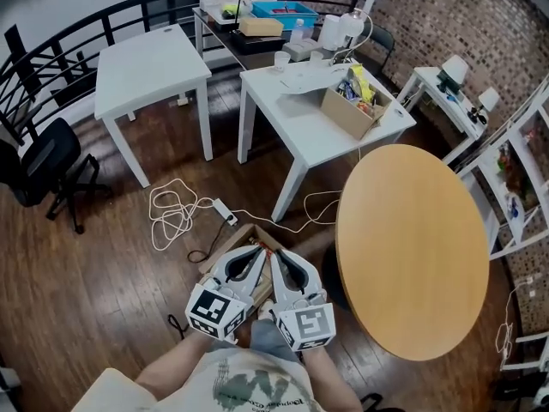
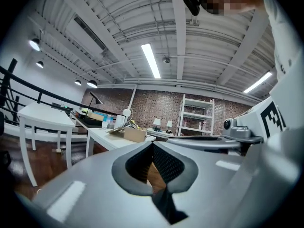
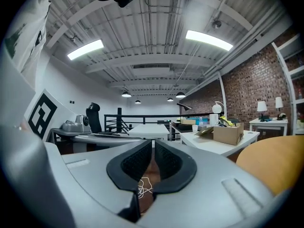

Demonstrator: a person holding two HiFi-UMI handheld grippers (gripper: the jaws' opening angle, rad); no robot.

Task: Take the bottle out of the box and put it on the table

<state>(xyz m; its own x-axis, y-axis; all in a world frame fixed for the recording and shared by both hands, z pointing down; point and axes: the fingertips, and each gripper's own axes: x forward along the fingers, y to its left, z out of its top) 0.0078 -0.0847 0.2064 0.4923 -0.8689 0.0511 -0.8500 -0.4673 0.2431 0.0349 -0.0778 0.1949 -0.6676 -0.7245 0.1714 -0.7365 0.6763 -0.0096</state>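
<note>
Fingers point(image 2: 167, 164) of our left gripper point(image 1: 256, 251) meet pad to pad at the tips with nothing caught between them. Only a sliver of brown shows through the slit lower down. Our right gripper point(image 1: 276, 257) is closed too. Its fingers point(image 3: 168, 163) leave a thin slit through which we see the wood floor point(image 1: 103, 299) and a loop of white cable point(image 3: 141, 189). We hold both grippers side by side, nearly touching, pointing forward and about level, with their marker cubes nearest our chest.

In the head view an open cardboard box point(image 1: 230, 243) sits on the floor just ahead of and under the gripper tips, beside the round wooden table point(image 1: 412, 247) on our right. The grippers cover most of the box's opening, so the bottle is hidden from us. Something reddish shows at the inner edge, perhaps part of the contents.

Beyond the box the white cable lies in loose coils on the floor, next to a power strip point(image 1: 226, 211). Farther off stands a white table point(image 1: 300, 118) carrying a small carton point(image 1: 350, 110) stuffed with bright packets, a cup and some papers. A second white table point(image 1: 150, 67) stands to its left, clear of it. A black office chair point(image 1: 43, 166) is at the far left near the black railing point(image 1: 69, 45), and white shelving point(image 1: 515, 187) lines the brick wall on the right.
</note>
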